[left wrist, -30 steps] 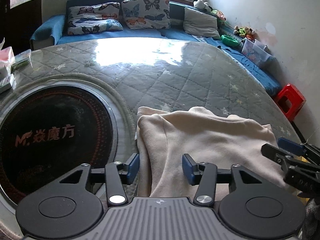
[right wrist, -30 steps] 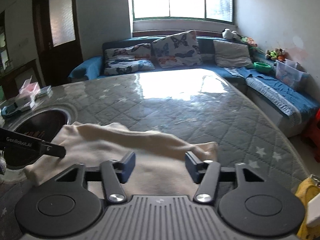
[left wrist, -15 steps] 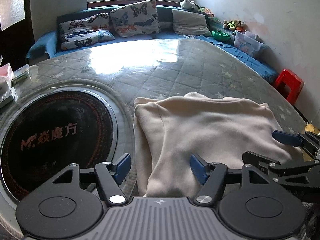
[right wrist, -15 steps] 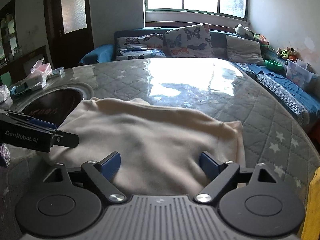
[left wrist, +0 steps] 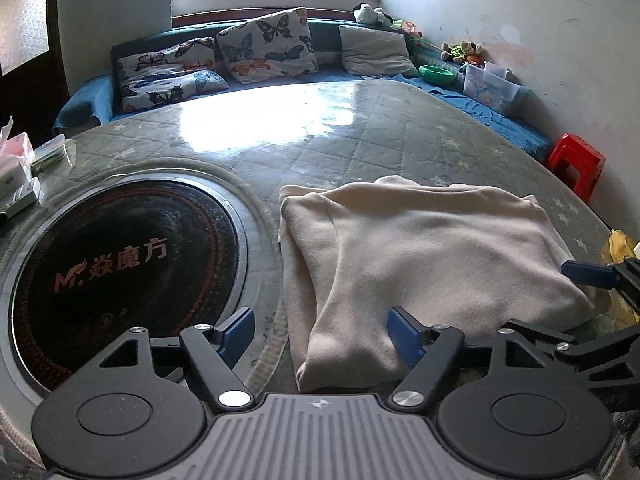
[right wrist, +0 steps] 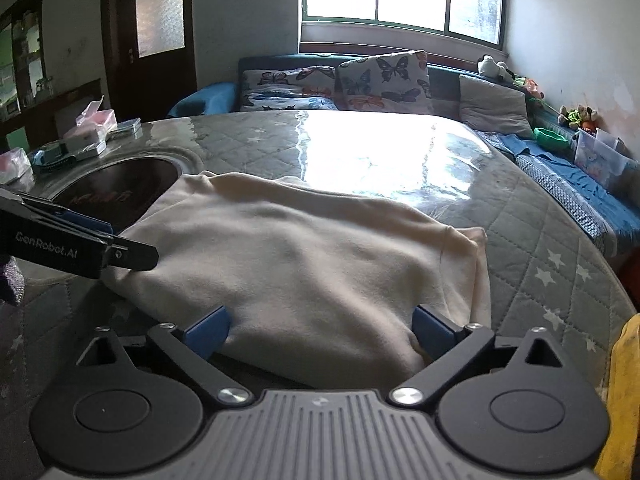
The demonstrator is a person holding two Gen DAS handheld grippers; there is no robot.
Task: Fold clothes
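A cream garment (left wrist: pixel 420 256) lies folded on the quilted grey table (left wrist: pixel 360 140), its near edge toward me. My left gripper (left wrist: pixel 322 334) sits at the garment's near left corner. Its jaws are opening, and the cloth lies loose between the blue pads (left wrist: pixel 404 336) without being pinched. My right gripper (right wrist: pixel 320 328) is at the near edge of the same garment (right wrist: pixel 300 256). Its jaws are also opening, spread wide over the cloth, pads clear of it. Each view shows the other gripper: the right gripper (left wrist: pixel 588 274) at the garment's right side, the left gripper (right wrist: pixel 80 246) at its left.
A round black inset with red lettering (left wrist: pixel 120 264) fills the table left of the garment. Small boxes and packets (right wrist: pixel 88 136) sit at the far left edge. A blue sofa with butterfly cushions (left wrist: pixel 264 48) runs behind. A red stool (left wrist: pixel 576 160) and yellow cloth (right wrist: pixel 624 392) are at the right.
Both grippers' jaws have spread much wider and the cloth between them has been let go. The garment has settled flat, and both grippers have drawn back a little toward its near edge.
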